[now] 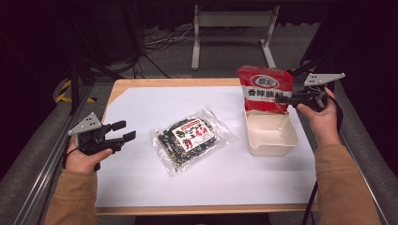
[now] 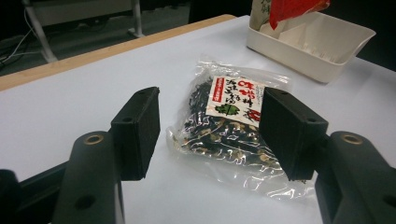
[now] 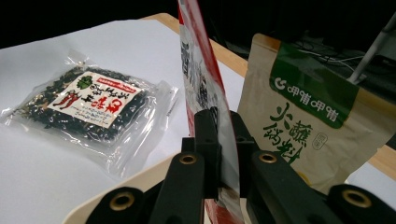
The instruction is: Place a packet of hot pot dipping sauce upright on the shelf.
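On the table [image 1: 141, 187], under a white sheet [image 1: 234, 173], we keep all things within reach. At the right side stands the tub [image 1: 271, 132], cream colour, open top; we think it is the place where the packs go. Inside it, at the far end, a beige pouch [image 3: 308, 126] with green label already stands upright, seen in the right gripper view.

Right gripper [image 1: 292, 99] is clenched on the red bag [image 1: 265, 89], at its side edge, so the bag hangs upright w/ its bottom just at or inside the far end of the tub, in front of the pouch. We hold it vertical prob. because it must slide down beside the pouch.

At the middle of the sheet lies the clear pack [image 1: 191, 137], flat, apart from the tub.

Left gripper [image 1: 123, 131] hovers at the left, jaws apart, nothing between them, pointing to the pack, approx. ready for it.
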The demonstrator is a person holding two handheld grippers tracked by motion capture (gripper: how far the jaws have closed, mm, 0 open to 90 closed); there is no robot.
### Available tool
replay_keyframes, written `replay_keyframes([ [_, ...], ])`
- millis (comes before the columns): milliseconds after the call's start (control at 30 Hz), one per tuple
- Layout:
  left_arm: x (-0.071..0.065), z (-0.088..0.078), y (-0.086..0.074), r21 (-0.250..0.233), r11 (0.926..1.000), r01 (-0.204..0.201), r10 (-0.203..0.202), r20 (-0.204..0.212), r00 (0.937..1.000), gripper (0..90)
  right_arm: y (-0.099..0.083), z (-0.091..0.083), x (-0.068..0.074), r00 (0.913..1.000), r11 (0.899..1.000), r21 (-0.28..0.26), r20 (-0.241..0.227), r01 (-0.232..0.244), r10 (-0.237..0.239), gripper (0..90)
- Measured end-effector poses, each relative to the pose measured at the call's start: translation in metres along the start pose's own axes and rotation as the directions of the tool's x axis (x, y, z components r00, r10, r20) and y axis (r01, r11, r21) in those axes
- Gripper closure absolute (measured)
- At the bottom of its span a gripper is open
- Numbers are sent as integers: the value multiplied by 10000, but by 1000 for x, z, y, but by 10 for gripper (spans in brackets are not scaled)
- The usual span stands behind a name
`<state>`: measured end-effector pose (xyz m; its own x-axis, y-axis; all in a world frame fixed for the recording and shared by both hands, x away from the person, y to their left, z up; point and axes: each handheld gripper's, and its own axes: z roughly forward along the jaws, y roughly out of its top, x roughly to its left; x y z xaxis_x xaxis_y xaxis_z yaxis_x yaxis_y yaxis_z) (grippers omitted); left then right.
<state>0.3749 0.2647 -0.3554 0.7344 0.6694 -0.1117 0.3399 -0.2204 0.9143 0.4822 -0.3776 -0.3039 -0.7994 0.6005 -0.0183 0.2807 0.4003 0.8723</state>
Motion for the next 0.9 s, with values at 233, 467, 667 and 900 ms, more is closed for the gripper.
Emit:
replay_keyframes([
  [233, 2, 0, -2, 27, 10000, 24, -24, -37, 10000, 366, -9, 12, -12, 9995, 9994, 91, -34, -321, 321, 866],
  [467, 1, 1, -2, 121, 9998, -146, 147, -45, 9999, 362, -16, 17, -23, 9978, 9978, 23, -71, -661, 661, 865],
  [667, 2, 4, -3, 181, 9997, -143, 142, 62, 9999, 360, -22, 28, -26, 9970, 9965, 347, -156, -756, 762, 865],
  [900, 1, 8, -6, 354, 9991, -220, 213, 201, 9996, 364, -25, 36, -28, 9948, 9943, 305, 33, -1020, 1020, 864],
])
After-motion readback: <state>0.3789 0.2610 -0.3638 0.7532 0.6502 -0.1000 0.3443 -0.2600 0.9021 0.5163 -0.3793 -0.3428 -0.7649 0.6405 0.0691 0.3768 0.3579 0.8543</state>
